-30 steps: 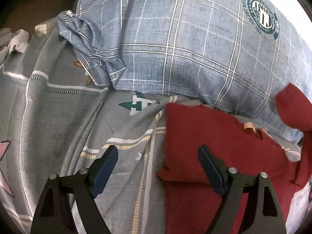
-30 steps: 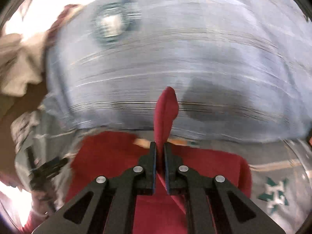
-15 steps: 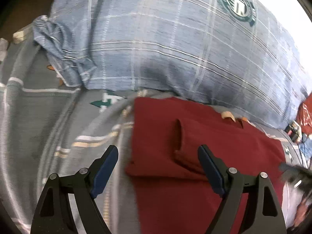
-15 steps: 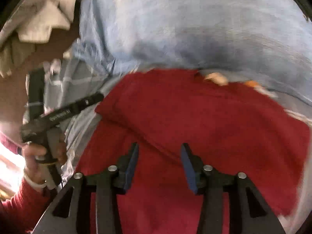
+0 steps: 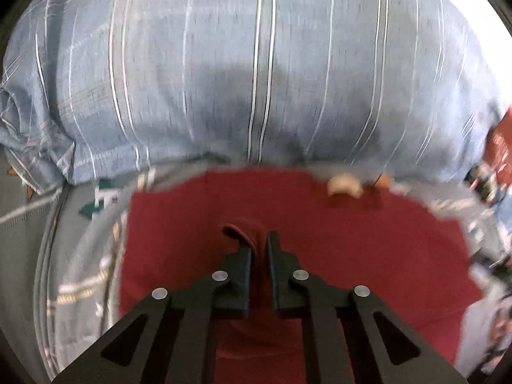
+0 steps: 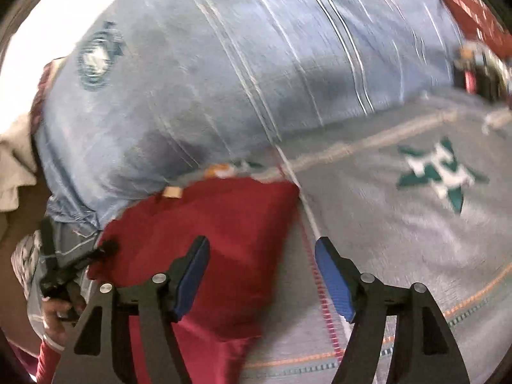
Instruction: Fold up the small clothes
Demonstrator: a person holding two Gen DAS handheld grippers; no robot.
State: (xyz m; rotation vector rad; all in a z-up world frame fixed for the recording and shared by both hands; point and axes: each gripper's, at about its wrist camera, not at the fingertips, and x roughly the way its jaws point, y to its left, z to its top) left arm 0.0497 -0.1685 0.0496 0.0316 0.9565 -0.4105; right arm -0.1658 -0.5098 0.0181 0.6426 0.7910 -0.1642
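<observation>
On the grey patterned bedsheet [image 6: 400,233], right up against a big blue plaid pillow [image 5: 256,73], lies the dark red garment [image 5: 352,243], spread mostly flat. Left wrist view: left gripper [image 5: 257,252] sits low over the garment's middle, jaws nearly together and pinching a small raised fold of the red cloth between the fingertips. A loop of the fabric pokes up just past the left fingertip. Small tan tag or label [image 5: 344,185] at the garment's far edge, close to the pillow; blurred, can't read it. Bedsheet shows left of the garment with cream stripes and a green motif.

Right wrist view: right gripper [image 6: 262,272] has jaws spread wide, blue pads [image 6: 334,283] visible, nothing between them. Its left finger is over the garment's right part, its right finger over bare sheet; the garment's right edge runs between the two fingers. The garment [image 6: 208,240] fills lower left, and at its far left the other gripper's black tip [image 6: 105,248] touches the cloth, with the person's hand [image 6: 59,312] and a red sleeve behind it. Green star-like print [image 6: 441,172] on the sheet, off to the right. Pillow carries a round teal emblem [image 6: 97,57]. Motion blur in both views; clutter at the far right is unreadable.
</observation>
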